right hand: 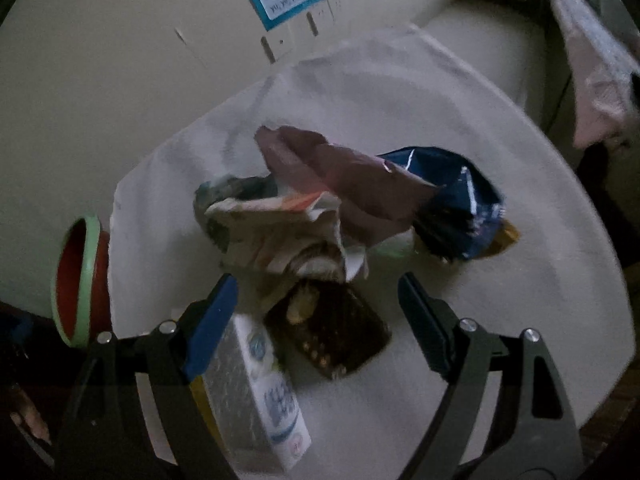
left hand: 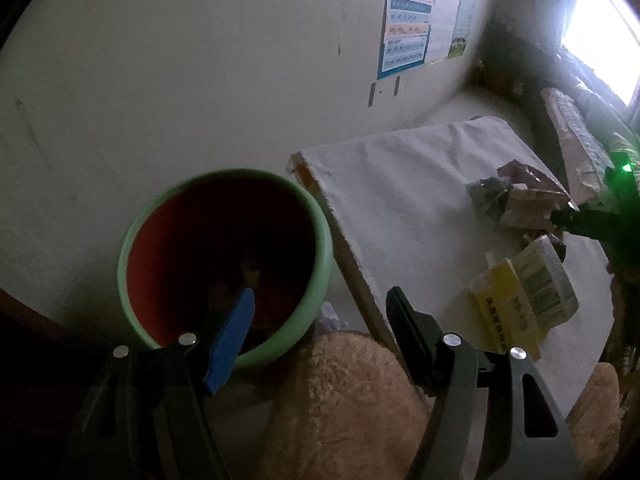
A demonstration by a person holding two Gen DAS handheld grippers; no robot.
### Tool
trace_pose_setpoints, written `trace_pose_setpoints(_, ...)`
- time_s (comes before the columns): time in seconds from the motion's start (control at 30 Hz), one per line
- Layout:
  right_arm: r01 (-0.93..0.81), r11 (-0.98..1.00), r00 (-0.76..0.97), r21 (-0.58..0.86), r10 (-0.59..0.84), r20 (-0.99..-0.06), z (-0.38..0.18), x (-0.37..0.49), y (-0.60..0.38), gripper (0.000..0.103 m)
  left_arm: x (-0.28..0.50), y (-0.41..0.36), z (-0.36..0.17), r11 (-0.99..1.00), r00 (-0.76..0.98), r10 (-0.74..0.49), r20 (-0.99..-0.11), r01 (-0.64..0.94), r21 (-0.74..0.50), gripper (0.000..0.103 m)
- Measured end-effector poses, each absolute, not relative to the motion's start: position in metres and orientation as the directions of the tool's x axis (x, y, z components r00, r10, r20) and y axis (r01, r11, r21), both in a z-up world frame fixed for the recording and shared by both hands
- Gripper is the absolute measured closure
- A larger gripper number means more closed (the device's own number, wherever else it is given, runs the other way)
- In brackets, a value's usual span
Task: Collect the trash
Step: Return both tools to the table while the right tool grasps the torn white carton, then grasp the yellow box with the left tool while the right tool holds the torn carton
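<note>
Crumpled wrappers (right hand: pixel 320 200) on white cloth (right hand: pixel 500 280), round bin (left hand: pixel 224 260) beside.

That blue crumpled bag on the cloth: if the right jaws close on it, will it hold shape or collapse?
The blue bag is creased and crumpled, so it will probably collapse and flex rather than hold shape. It looks empty and thin, so likely very light. Its glossy film may slip. It touches the brown wrapper, which could drag along.

dim, blurry fisheye views, blown-out window (left hand: pixel 600 28) glare at right, dark curved edges
</note>
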State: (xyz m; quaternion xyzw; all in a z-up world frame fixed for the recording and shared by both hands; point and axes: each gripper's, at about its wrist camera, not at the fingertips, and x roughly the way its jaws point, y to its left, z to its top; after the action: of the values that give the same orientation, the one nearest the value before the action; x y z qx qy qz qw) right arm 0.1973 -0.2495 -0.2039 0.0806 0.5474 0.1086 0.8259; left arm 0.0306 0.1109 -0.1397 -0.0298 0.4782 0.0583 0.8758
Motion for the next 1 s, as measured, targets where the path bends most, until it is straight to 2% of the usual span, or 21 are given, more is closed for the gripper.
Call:
trace_pose_setpoints(0.3, -0.063, 0.936, 0.357, 0.345, 0.344, -0.869, -0.222, 0.217, -0.258, 0.018, 0.034, 0.106, -0.143, 0.991, 0.517, 0.091, -0.851, -0.131, 0.026, 0.038)
trace_pose_setpoints(0.33, -0.062, 0.931, 0.36, 0.359, 0.356, -0.862, -0.222, 0.218, -0.259, 0.024, 0.034, 0.105, -0.143, 0.992, 0.516, 0.088, -0.852, -0.126, 0.026, 0.038)
trace_pose_setpoints(0.37, -0.066, 0.928, 0.367, 0.368, 0.365, -0.855, -0.221, 0.217, -0.259, 0.041, 0.035, 0.103, -0.143, 0.993, 0.516, 0.084, -0.853, -0.119, 0.026, 0.038)
trace_pose_setpoints(0.4, -0.071, 0.925, 0.367, 0.372, 0.371, -0.853, -0.22, 0.216, -0.258, 0.05, 0.035, 0.1, -0.144, 0.993, 0.515, 0.08, -0.853, -0.113, 0.025, 0.038)
trace_pose_setpoints(0.47, -0.072, 0.921, 0.367, 0.383, 0.382, -0.848, -0.218, 0.211, -0.257, 0.061, 0.035, 0.096, -0.144, 0.994, 0.514, 0.072, -0.855, -0.104, 0.021, 0.038)
trace_pose_setpoints(0.73, -0.077, 0.936, 0.52, 0.342, 0.331, -0.787, -0.165, 0.153, -0.257, 0.064, 0.046, 0.056, -0.147, 1.0, 0.51, -0.004, -0.86, -0.015, -0.014, 0.038)
trace_pose_setpoints(0.93, -0.054, 0.993, 0.68, 0.108, 0.116, -0.724, -0.123, 0.078, -0.252, 0.064, 0.064, 0.003, -0.151, 0.989, 0.477, -0.147, -0.867, 0.097, -0.114, 0.038)
trace_pose_setpoints(1.0, -0.037, 0.995, 0.693, 0.097, 0.096, -0.715, -0.12, 0.061, -0.256, 0.064, 0.069, -0.018, -0.159, 0.982, 0.451, -0.183, -0.873, 0.133, -0.137, 0.038)
